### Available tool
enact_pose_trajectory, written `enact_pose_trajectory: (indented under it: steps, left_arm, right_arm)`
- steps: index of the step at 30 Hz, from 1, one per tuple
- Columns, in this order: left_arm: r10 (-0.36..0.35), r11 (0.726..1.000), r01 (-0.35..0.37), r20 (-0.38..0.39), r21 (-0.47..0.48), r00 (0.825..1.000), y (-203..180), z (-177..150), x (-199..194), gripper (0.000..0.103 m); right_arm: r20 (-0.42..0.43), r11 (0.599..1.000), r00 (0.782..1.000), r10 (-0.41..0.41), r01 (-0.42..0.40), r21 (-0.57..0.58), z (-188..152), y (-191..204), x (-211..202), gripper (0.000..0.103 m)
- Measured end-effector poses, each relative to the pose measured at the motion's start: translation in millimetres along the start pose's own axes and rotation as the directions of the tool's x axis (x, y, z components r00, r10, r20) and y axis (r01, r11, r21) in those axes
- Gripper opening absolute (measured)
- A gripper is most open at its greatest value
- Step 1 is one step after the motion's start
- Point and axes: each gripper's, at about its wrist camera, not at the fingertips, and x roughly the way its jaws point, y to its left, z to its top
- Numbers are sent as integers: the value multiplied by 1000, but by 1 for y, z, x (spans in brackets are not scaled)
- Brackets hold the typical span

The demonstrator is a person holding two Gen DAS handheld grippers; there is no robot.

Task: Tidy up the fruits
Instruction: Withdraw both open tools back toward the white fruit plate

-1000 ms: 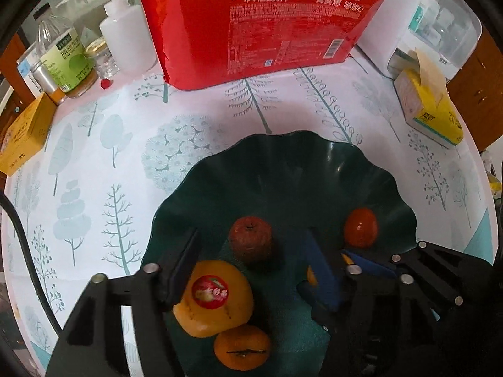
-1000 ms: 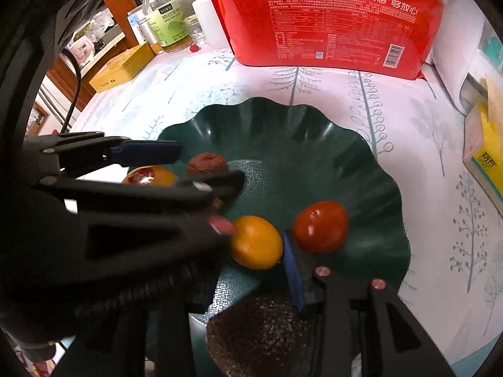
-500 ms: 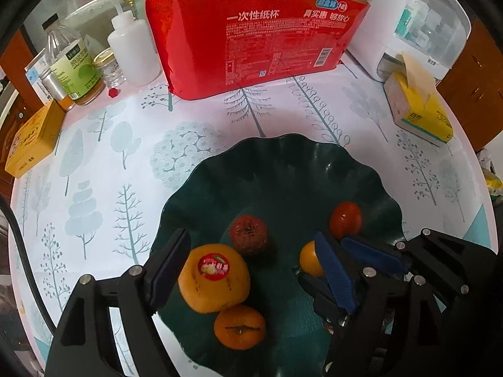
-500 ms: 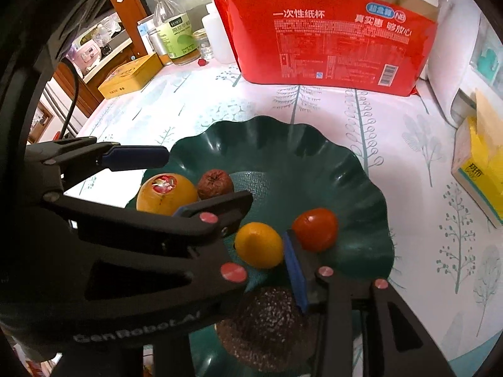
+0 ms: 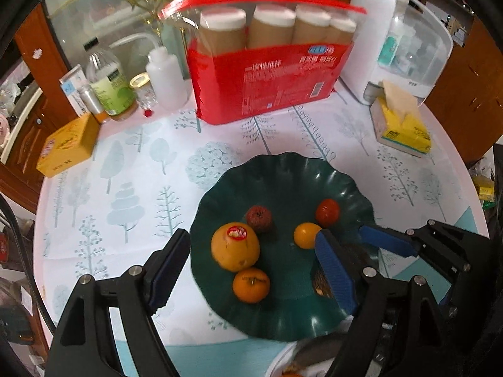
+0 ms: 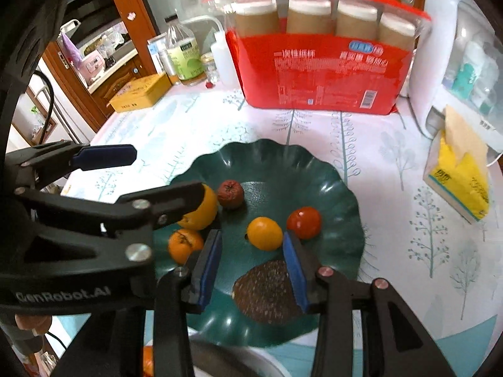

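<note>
While both tools hang over the green dish (image 5: 283, 169) near the worktop's front edge, the left tool (image 5: 251, 267), whose jaws have just been opening, stands wide and empty, the big orange (image 5: 235, 246) lying free. The right tool (image 6: 251, 265) is narrowly parted, holding nothing. A drop-off looks finished; next comes fetching more fruit

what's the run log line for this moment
left gripper: jaws just opening, nothing between | right gripper: jaws open, nothing between | large orange: on green plate
</note>
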Motion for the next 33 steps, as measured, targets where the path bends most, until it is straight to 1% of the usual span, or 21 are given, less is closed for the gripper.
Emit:
enact_pose_trajectory:
  steps: [6,14,16,18,19,26,31,33]
  left_arm:
    - [13,1000,-13,51,4,999,-6,-12,-53,82]
    - [11,1000,-10,112,-11,994,-12,-30,-126,83]
    - [19,1000,-17,129,-20,992,-13,-36,-143,83]
    - [22,999,-18,138,-28,990,-15,-41,-154,83]
    - [22,999,-18,146,-30,989,-17,-46,-162,83]
    - [89,996,-84,183,-35,979,-27,-77,-197,83]
    - [74,997,-67,166,-45,983,-27,-105,-200,83]
    - [78,996,-70,155,-58,985,-26,-117,-199,83]
  right_arm:
    - [49,1000,999,2,-2,2,-5,7,-45,41]
    - [122,1000,992,4,0,-30,-15,26,-110,41]
    - [139,999,990,11,-5,-43,-19,30,-125,43]
    - [158,998,987,12,-3,-59,-26,36,-142,47]
    - [165,998,986,13,-3,-65,-28,38,-147,48]
    - [192,995,981,41,-22,-98,-53,49,-180,49]
    - [186,993,981,61,-40,-112,-73,54,-186,49]
    - [176,992,982,68,-48,-114,-81,56,-184,49]
